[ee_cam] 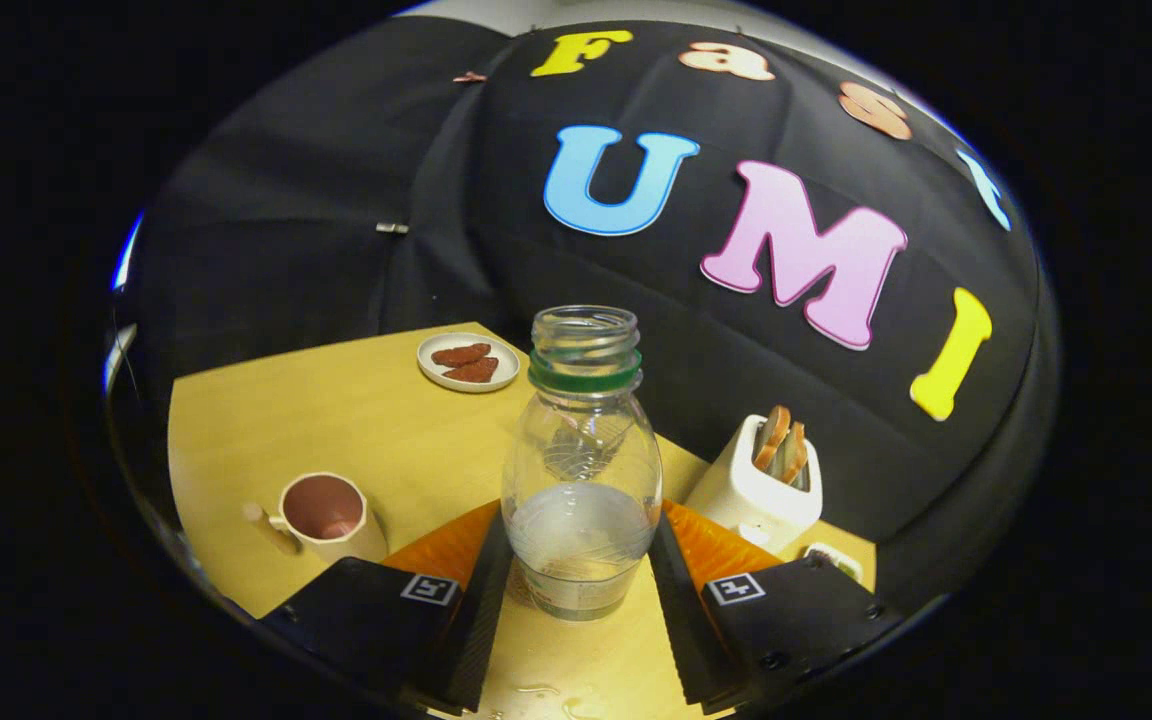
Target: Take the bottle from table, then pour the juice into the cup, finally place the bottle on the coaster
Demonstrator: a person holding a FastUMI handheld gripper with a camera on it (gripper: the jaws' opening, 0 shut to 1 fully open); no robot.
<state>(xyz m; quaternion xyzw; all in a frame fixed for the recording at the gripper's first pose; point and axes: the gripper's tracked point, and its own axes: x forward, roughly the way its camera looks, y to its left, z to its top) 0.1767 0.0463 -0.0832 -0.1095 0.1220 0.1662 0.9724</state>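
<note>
A clear plastic bottle with a green neck ring and no cap stands upright between my fingers. Clear liquid fills roughly its lower third. My gripper is shut on the bottle's lower body, with one pad against each side. I cannot tell whether the bottle's base rests on the wooden table or hangs just above it. A cream cup with a pinkish inside stands on the table to the left of my left finger. It looks empty, and its handle points left.
Beyond the bottle to the left, near the table's far corner, is a white plate with reddish-brown pieces. A white toaster holding bread slices stands just beyond my right finger. A few drops of liquid lie on the table below the bottle.
</note>
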